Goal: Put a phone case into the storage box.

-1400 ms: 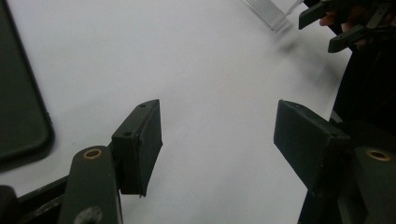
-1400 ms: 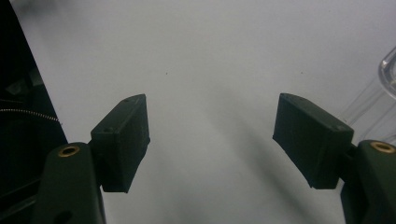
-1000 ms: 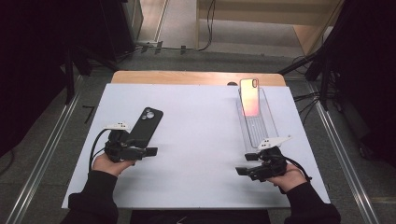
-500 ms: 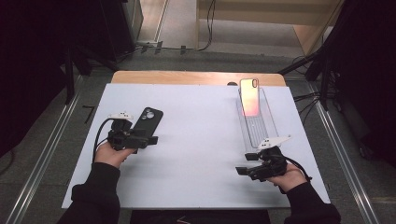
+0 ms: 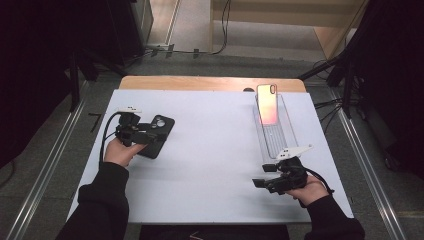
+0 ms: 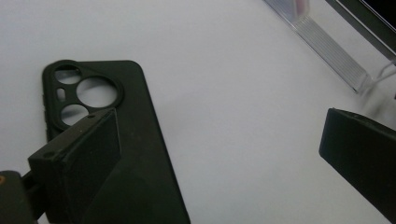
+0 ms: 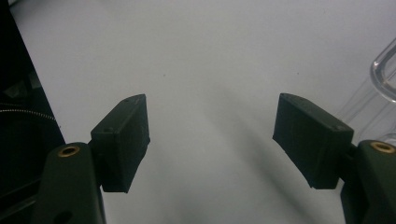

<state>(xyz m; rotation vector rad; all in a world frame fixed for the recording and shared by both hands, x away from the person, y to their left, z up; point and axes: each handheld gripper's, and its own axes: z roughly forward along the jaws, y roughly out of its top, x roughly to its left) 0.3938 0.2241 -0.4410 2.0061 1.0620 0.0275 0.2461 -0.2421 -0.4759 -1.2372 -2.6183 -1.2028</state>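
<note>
The right gripper is close to the near right corner of the white table. Its jaws are apart with nothing between them; in the right gripper view there is just the bare white surface under the gap. Just beyond this gripper, a little to its right, the near end of a clear plastic tray begins. The tray runs away from the gripper toward the far edge of the table. At the far end of the tray a phone with an orange-pink back stands upright and leans a little.

The left gripper is well apart from the right one, on the other side of the table and farther from the person. Its jaws have just been opening and now they stand wide. A black phone case lies flat on the table directly below it, with the camera cut-outs at the end far from the hand. In the left gripper view one jaw is over the case, near the cut-outs, and the other jaw is over bare table, well to the side. The pads do not press the case.
</note>
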